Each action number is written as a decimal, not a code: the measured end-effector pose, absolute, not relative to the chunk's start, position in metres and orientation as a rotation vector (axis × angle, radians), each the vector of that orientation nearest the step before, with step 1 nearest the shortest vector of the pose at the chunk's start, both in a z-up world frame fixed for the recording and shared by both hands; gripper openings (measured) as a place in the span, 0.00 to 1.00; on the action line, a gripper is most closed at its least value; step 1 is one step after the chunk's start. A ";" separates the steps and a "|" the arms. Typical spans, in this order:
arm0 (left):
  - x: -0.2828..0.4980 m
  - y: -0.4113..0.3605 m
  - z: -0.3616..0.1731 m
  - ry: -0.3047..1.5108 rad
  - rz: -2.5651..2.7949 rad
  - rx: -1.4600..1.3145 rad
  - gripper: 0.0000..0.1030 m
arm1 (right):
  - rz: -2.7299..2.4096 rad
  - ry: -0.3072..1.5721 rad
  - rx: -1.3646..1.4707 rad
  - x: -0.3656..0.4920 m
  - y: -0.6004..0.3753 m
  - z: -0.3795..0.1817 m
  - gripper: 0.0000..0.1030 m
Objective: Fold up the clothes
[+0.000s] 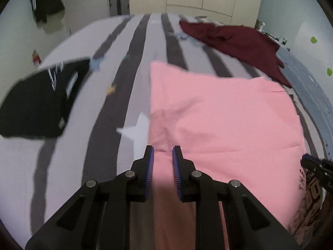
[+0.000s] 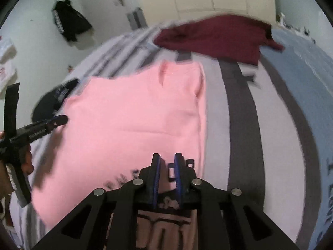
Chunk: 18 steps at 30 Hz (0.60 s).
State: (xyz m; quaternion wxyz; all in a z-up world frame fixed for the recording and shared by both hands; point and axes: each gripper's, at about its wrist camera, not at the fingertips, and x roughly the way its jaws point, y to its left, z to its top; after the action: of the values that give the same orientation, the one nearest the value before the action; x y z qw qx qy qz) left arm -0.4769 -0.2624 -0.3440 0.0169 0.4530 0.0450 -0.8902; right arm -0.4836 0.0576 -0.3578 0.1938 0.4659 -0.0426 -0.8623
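Dark lettering on the pink shirt (image 2: 133, 123) is hidden behind the right gripper's fingers (image 2: 155, 179) and unreadable. The black garment (image 1: 39, 102) near the bed's (image 1: 116, 95) left edge is motion-blurred, its white print illegible. The pink cloth's near end runs off the frame.

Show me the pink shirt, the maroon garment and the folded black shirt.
pink shirt (image 1: 229, 112): left wrist view, middle of the pink fabric.
maroon garment (image 2: 218, 37): right wrist view, centre of the crumpled cloth.
folded black shirt (image 1: 39, 102): left wrist view, middle of its top face.
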 end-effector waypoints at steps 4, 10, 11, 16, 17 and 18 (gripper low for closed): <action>-0.477 -0.263 -0.332 0.106 -2.807 1.383 0.19 | -2.419 -0.140 1.302 -0.483 0.062 -0.357 0.08; -0.503 -0.265 -0.324 0.110 -2.838 1.348 0.19 | -2.452 -0.171 1.236 -0.503 0.056 -0.333 0.14; -0.509 -0.267 -0.329 0.110 -2.830 1.358 0.19 | -2.454 -0.169 1.225 -0.510 0.053 -0.332 0.14; -0.522 -0.269 -0.353 0.129 -2.810 1.417 0.20 | -2.458 -0.152 1.209 -0.544 0.041 -0.340 0.14; -0.522 -0.269 -0.355 0.130 -2.811 1.420 0.20 | -2.456 -0.151 1.219 -0.548 0.041 -0.345 0.14; -0.522 -0.270 -0.354 0.136 -2.811 1.420 0.20 | -2.454 -0.151 1.229 -0.551 0.041 -0.351 0.14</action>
State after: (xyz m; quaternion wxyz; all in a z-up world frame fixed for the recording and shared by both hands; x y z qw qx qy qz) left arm -0.5223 -0.2696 -0.3541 -0.0052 0.4504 0.0432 -0.8917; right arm -0.5511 0.0407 -0.3511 0.1953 0.4384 -0.0539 -0.8757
